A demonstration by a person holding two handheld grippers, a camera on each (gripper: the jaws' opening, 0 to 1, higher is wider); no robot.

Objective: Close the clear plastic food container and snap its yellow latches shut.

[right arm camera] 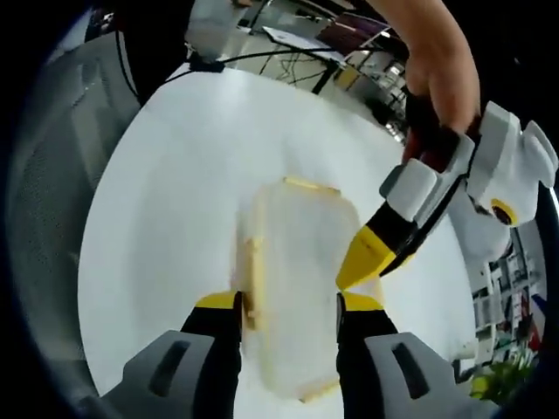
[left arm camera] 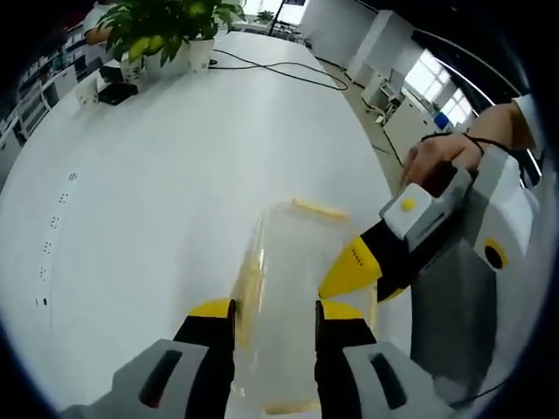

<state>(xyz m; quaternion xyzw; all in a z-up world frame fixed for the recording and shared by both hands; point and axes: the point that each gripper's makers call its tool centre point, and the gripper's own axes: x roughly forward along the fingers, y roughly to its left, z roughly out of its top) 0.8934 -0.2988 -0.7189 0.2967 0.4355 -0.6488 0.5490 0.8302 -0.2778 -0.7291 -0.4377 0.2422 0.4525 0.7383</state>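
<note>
The clear plastic container (left arm camera: 284, 262) lies on the white table (left arm camera: 175, 175) with its lid on. Yellow latches show on its left side (left arm camera: 247, 292) and its far end (left arm camera: 319, 209). My left gripper (left arm camera: 274, 319) is open, its jaws apart above the container's near part. My right gripper (left arm camera: 349, 272) comes in from the right, its yellow tip touching the container's right edge. In the right gripper view the container (right arm camera: 297, 262) lies below my open right gripper (right arm camera: 288, 314), with a yellow latch (right arm camera: 253, 271) by the left jaw. There the left gripper (right arm camera: 362, 257) touches the lid's right side.
Potted plants (left arm camera: 166, 30) stand at the table's far end, with a black cable (left arm camera: 279, 70) trailing across it. A person's hand (left arm camera: 437, 157) holds the right gripper. The table's edge (right arm camera: 96, 262) curves round at the left, with grey floor beyond.
</note>
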